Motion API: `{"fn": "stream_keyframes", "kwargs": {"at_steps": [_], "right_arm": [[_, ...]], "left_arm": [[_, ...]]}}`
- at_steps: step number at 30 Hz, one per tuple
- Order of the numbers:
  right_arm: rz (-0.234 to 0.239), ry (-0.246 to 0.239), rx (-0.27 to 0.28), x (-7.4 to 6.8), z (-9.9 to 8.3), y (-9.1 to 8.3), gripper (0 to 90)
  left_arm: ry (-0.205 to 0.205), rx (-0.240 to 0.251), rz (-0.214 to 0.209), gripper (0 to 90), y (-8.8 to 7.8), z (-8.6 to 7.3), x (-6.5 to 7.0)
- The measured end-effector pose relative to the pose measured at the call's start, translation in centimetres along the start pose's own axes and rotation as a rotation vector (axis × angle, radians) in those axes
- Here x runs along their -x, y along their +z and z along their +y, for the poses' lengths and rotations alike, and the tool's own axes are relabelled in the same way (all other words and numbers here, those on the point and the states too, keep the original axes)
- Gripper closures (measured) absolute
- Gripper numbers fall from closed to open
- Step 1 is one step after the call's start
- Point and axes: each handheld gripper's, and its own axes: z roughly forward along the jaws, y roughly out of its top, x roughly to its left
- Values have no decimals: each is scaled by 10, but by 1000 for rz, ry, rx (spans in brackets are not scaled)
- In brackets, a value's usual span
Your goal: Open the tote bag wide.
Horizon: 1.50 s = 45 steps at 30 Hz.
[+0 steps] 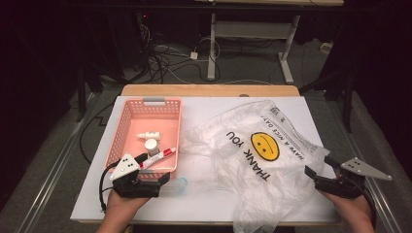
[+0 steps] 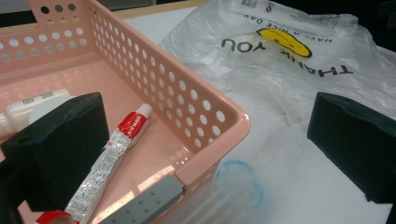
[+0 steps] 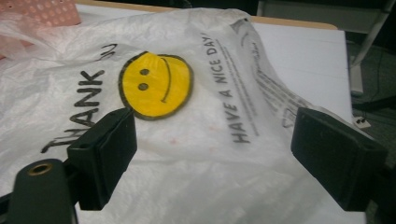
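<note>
A pink perforated basket (image 1: 127,121) stands at the table's left. In it lie a small white bottle (image 1: 148,135), a white-capped jar (image 1: 151,144) and a red-and-white tube (image 1: 158,158). My left gripper (image 1: 154,169) is open and straddles the basket's near right corner (image 2: 210,140). One jaw is inside beside the tube (image 2: 116,158), the other outside over the plastic. A crumpled clear bag (image 1: 257,155) with a yellow smiley and "THANK YOU" spreads across the right half. My right gripper (image 1: 320,166) is open at the bag's right edge, with the bag (image 3: 210,116) lying under and between its jaws, not pinched.
A clear round thing with a blue rim (image 1: 180,184) lies just right of the basket's near corner, partly under the plastic (image 2: 238,186). The white table top (image 1: 204,104) shows bare behind the bag. Beyond the table are cables and a desk frame (image 1: 252,43) on the floor.
</note>
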Motion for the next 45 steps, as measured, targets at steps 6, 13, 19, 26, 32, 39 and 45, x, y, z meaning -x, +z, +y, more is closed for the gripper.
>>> {"fn": "stream_keyframes", "kwargs": {"at_steps": [6,13,19,26,32,39,45], "right_arm": [[26,-29,-10,-15,7,13,36],[58,-52,-25,-28,10,23,2],[91,-66,-23,-40,18,35,2],[155,-81,-18,-65,36,54,14],[198,-115,4,-90,49,68,4],[252,-137,30,-119,66,83,11],[294,-163,23,-141,72,91,20]], "left_arm": [[6,-39,-16,0,2,0,0],[21,-34,18,0,2,0,2],[1,-40,0,0,7,1,0],[29,-78,-17,0,12,0,7],[26,-89,-23,0,9,0,9],[28,-46,-18,0,9,-2,9],[16,-21,-8,0,5,-4,7]]}}
